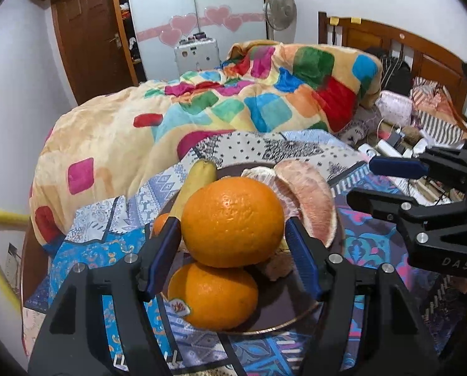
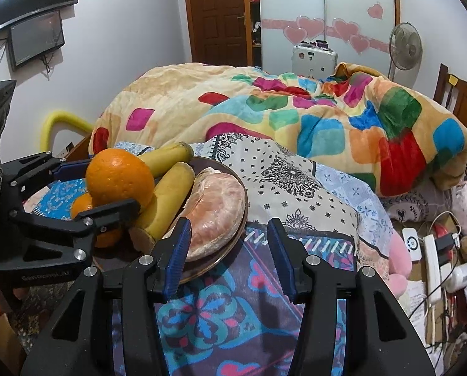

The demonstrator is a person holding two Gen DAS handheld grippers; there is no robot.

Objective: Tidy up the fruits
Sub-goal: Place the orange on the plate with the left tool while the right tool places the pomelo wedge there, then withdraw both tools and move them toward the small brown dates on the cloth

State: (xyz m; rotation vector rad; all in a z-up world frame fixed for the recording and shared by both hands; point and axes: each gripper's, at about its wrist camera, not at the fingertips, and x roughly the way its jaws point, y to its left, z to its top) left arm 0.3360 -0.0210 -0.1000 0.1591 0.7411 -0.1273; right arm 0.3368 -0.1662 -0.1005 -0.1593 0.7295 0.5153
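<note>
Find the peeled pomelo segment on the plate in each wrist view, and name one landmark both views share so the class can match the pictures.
Left wrist view: the pomelo segment lies right of centre, behind and to the right of the top orange.
Right wrist view: it lies left of centre, on the plate's near right edge, beside the bananas.
Shared landmark: the standing fan by the wardrobe.
</note>
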